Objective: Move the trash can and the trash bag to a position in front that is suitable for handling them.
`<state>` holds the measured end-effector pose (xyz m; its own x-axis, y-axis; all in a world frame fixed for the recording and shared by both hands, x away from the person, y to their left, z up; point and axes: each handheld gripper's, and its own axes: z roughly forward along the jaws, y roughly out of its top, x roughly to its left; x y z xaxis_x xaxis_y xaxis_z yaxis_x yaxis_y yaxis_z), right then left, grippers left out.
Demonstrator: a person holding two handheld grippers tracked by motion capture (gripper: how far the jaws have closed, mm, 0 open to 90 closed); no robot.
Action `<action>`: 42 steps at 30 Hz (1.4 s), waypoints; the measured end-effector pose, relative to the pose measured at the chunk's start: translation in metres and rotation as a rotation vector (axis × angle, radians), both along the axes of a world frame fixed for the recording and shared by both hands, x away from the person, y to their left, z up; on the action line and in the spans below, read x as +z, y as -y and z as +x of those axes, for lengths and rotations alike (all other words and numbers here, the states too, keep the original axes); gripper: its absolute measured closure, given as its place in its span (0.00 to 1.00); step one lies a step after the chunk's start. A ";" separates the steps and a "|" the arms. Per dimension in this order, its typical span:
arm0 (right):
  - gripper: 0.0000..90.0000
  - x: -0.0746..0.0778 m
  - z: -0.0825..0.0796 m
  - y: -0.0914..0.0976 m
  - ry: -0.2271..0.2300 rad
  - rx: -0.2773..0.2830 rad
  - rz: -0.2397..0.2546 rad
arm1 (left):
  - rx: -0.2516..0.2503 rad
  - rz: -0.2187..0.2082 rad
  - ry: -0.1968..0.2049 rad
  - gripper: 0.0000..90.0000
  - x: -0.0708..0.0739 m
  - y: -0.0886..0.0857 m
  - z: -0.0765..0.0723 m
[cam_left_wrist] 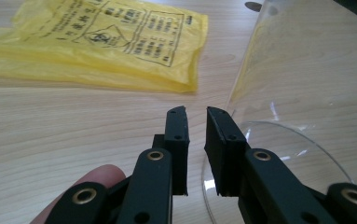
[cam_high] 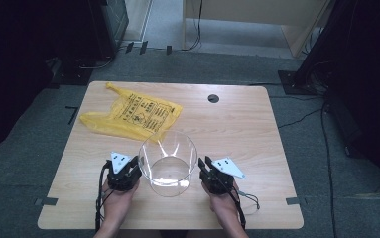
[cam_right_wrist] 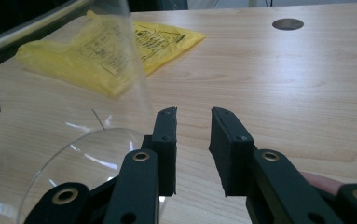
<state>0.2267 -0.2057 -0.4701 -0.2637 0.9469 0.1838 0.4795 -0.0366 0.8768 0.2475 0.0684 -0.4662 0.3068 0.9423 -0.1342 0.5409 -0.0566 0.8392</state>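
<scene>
A clear round container [cam_high: 167,158] stands upright on the wooden table [cam_high: 237,129], near its front edge. My left gripper [cam_high: 137,163] sits just left of the container, its jaws a narrow gap apart with nothing between them. In the left gripper view the gripper [cam_left_wrist: 196,112] points past the container's wall [cam_left_wrist: 306,70], close beside it. My right gripper [cam_high: 203,162] is just right of the container, open wider and empty. In the right gripper view this gripper [cam_right_wrist: 194,112] has the container's base [cam_right_wrist: 73,154] to its left. A flat yellow plastic bag [cam_high: 133,115] lies behind the container.
The bag [cam_left_wrist: 106,42] [cam_right_wrist: 106,51] carries black print and covers the table's back left. A round cable hole [cam_high: 213,98] [cam_right_wrist: 287,24] sits near the back edge. Bare wood lies to the right. Dark equipment and cables stand on the floor around the table.
</scene>
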 end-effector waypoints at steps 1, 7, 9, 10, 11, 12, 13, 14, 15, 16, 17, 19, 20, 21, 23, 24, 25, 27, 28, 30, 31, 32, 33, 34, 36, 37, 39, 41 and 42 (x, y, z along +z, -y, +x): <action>0.81 -0.001 0.000 0.001 -0.005 -0.004 0.004 | -0.009 0.000 -0.002 0.87 0.000 0.004 0.000; 0.87 -0.003 0.001 0.013 -0.012 -0.017 0.001 | -0.006 -0.011 -0.002 0.92 0.001 0.023 0.000; 0.88 -0.003 0.002 0.016 -0.010 -0.021 -0.003 | -0.006 -0.009 0.003 0.94 0.001 0.029 -0.001; 0.89 -0.003 0.002 0.017 -0.011 -0.025 -0.004 | -0.006 -0.010 0.001 0.95 0.001 0.031 -0.001; 0.90 -0.004 0.002 0.019 -0.007 -0.025 -0.007 | -0.003 -0.007 0.001 0.96 0.001 0.034 -0.001; 0.91 -0.004 0.003 0.020 -0.007 -0.029 -0.004 | -0.005 -0.005 0.001 0.97 0.001 0.036 -0.001; 0.92 -0.004 0.003 0.021 -0.006 -0.032 -0.005 | -0.005 -0.005 0.001 0.98 0.001 0.036 -0.001; 0.93 -0.004 0.003 0.022 -0.005 -0.036 -0.005 | -0.004 -0.012 -0.002 1.00 0.001 0.040 -0.001; 0.94 -0.004 0.004 0.023 -0.004 -0.040 -0.004 | -0.006 -0.013 -0.003 1.00 0.001 0.041 -0.002; 0.95 -0.004 0.005 0.024 -0.001 -0.042 -0.006 | -0.008 -0.013 -0.003 1.00 0.001 0.042 -0.002; 0.95 -0.004 0.005 0.024 -0.002 -0.041 -0.004 | -0.007 -0.014 -0.001 1.00 0.001 0.043 -0.002; 0.96 -0.004 0.006 0.026 0.001 -0.035 -0.010 | -0.008 -0.013 -0.001 1.00 0.001 0.044 -0.002; 0.97 -0.004 0.006 0.026 0.002 -0.029 -0.010 | -0.009 -0.011 0.001 1.00 0.001 0.043 -0.003; 0.97 -0.004 0.006 0.026 0.003 -0.025 -0.010 | -0.010 -0.010 0.004 1.00 0.001 0.043 -0.003; 0.97 -0.004 0.006 0.026 0.006 -0.015 -0.011 | -0.009 -0.004 0.006 0.99 0.001 0.041 -0.003; 0.97 -0.004 0.006 0.025 0.008 -0.010 -0.011 | -0.003 -0.009 0.005 0.99 0.001 0.040 -0.003; 0.97 -0.004 0.006 0.024 0.006 -0.003 -0.008 | -0.003 -0.009 0.005 1.00 0.001 0.040 -0.003; 0.97 -0.005 0.006 0.023 0.008 0.001 -0.009 | 0.001 -0.007 0.004 1.00 0.001 0.037 -0.003; 0.97 -0.005 0.007 0.022 0.013 0.009 -0.013 | 0.004 -0.015 0.004 1.00 0.000 0.035 -0.004; 1.00 -0.005 0.007 0.021 0.010 0.018 -0.009 | 0.009 -0.024 0.000 1.00 0.000 0.035 -0.004; 1.00 -0.005 0.008 0.020 0.011 0.023 -0.008 | 0.018 -0.022 -0.001 1.00 0.001 0.035 -0.005; 1.00 -0.005 0.007 0.019 0.013 0.022 -0.007 | 0.024 -0.016 0.001 1.00 0.001 0.035 -0.006; 1.00 -0.005 0.007 0.018 0.014 0.025 -0.008 | 0.026 -0.018 0.004 1.00 0.001 0.034 -0.006; 1.00 -0.005 0.007 0.017 0.009 0.026 0.001 | 0.024 -0.020 0.004 1.00 0.000 0.032 -0.007; 1.00 -0.005 0.007 0.014 0.009 0.032 0.010 | 0.024 -0.018 0.014 1.00 0.000 0.027 -0.009; 1.00 -0.005 0.006 0.012 0.012 0.039 0.001 | 0.026 -0.019 0.013 1.00 0.000 0.024 -0.010; 1.00 -0.006 0.005 0.006 0.013 0.051 -0.009 | 0.030 -0.025 0.011 1.00 0.000 0.018 -0.010; 1.00 -0.007 0.005 0.002 0.010 0.057 -0.015 | 0.033 -0.026 0.007 1.00 0.000 0.014 -0.012; 1.00 -0.007 0.005 0.000 0.009 0.063 -0.010 | 0.032 -0.023 0.008 1.00 0.000 0.012 -0.012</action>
<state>0.2319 -0.2057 -0.4769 -0.3246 0.9301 0.1717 0.4726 0.0022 0.8813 0.2353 0.0564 -0.4662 0.2776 0.9483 -0.1535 0.5351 -0.0199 0.8446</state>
